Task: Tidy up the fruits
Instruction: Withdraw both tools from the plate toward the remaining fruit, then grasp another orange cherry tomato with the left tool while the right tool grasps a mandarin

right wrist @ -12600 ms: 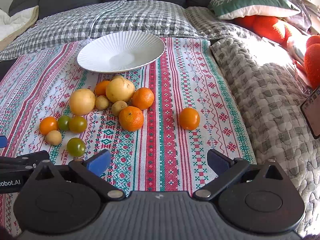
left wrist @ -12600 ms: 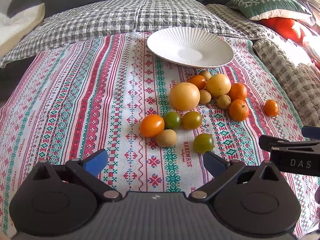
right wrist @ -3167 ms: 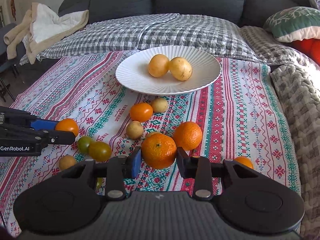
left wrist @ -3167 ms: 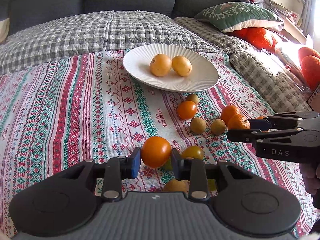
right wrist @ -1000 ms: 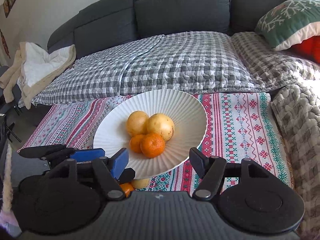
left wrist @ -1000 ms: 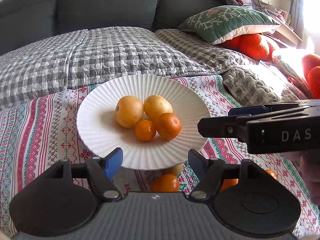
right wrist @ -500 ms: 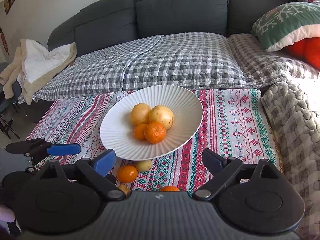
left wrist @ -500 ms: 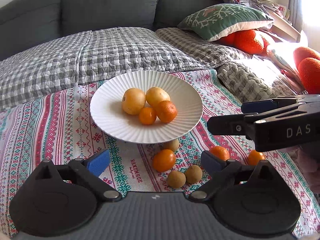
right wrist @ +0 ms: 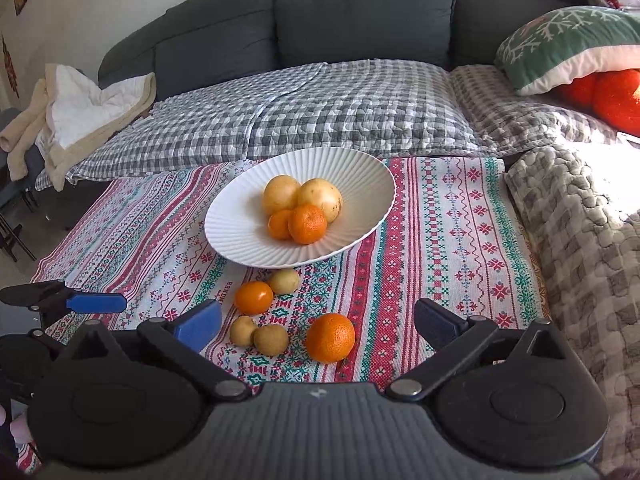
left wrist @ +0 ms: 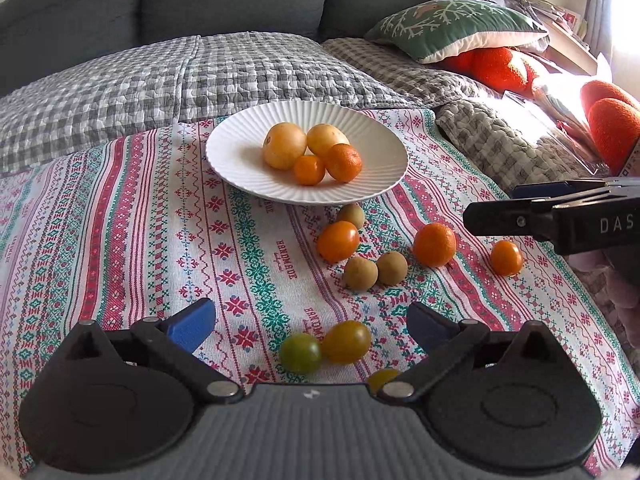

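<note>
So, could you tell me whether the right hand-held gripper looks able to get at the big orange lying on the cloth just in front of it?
Probably yes: the right hand-held gripper is open and empty, and the big orange sits unobstructed between its fingers' line.

My white plate (left wrist: 240, 148) looks like glazed ceramic, ribbed and faintly glossy. The mandarin (left wrist: 344, 162) on it has dull, pebbled peel; the small tomato (left wrist: 309, 169) beside it is smooth and shiny. Under them lies a woven cloth (left wrist: 140, 220), matt, with stitched-looking patterns. Behind it the checked quilt (left wrist: 200, 68) is puckered, soft fabric. My left hand-held gripper (left wrist: 308, 326) is matt black plastic with blue pads that look rubbery, metal rivets, and a ribbed grey housing; my right hand-held gripper (right wrist: 318, 322) is the same.
</note>
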